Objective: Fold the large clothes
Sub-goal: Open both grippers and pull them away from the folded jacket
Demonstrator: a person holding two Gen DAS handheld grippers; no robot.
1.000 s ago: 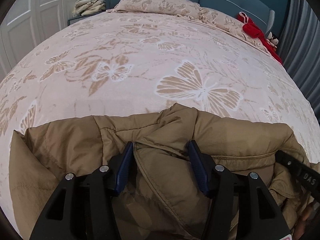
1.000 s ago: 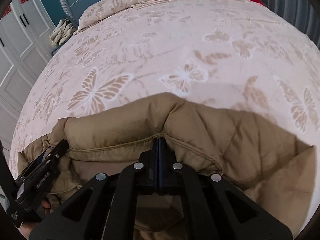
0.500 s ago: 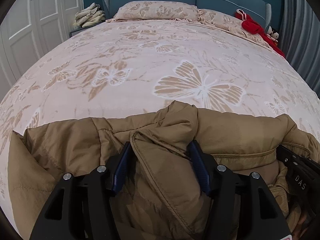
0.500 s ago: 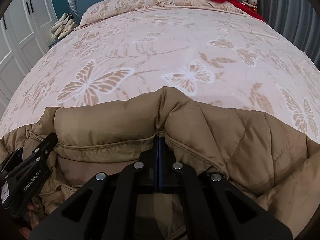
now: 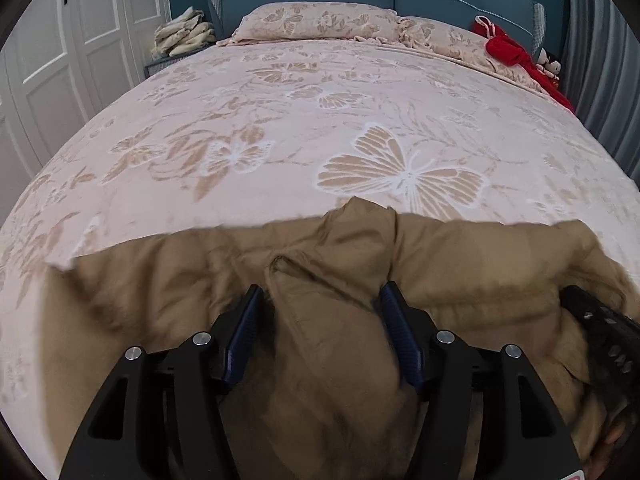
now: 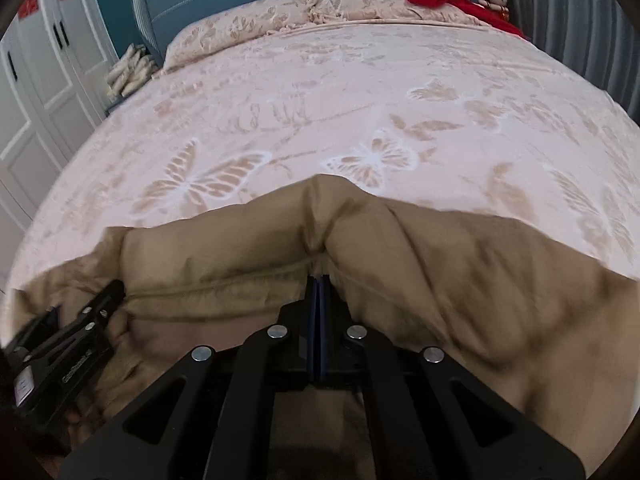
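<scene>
A tan padded jacket point(image 5: 460, 264) lies bunched at the near edge of the bed, blurred by motion. My left gripper point(image 5: 322, 308) has a thick fold of the jacket filling the gap between its blue pads; the jaws are opening slightly while the fold still touches both. My right gripper point(image 6: 318, 284) is shut on a thin seam edge of the jacket point(image 6: 440, 260), its pads almost together and just starting to part. Each gripper shows in the other's view: the right gripper point(image 5: 600, 328) at the jacket's right end, the left gripper point(image 6: 72, 344) at its left end.
The bed point(image 5: 280, 120) has a pink butterfly-print cover stretching away to two pillows point(image 5: 320, 20) and a blue headboard. A red garment point(image 5: 508, 48) lies at the far right corner. White wardrobe doors point(image 5: 52, 60) stand left, folded cloths point(image 5: 182, 34) on a side table, grey curtains point(image 5: 600, 40) right.
Both views have tipped up, showing more headboard. The jacket has shifted a little with both grippers and is now blurred. The left jaws stand slightly wider on the fold.
</scene>
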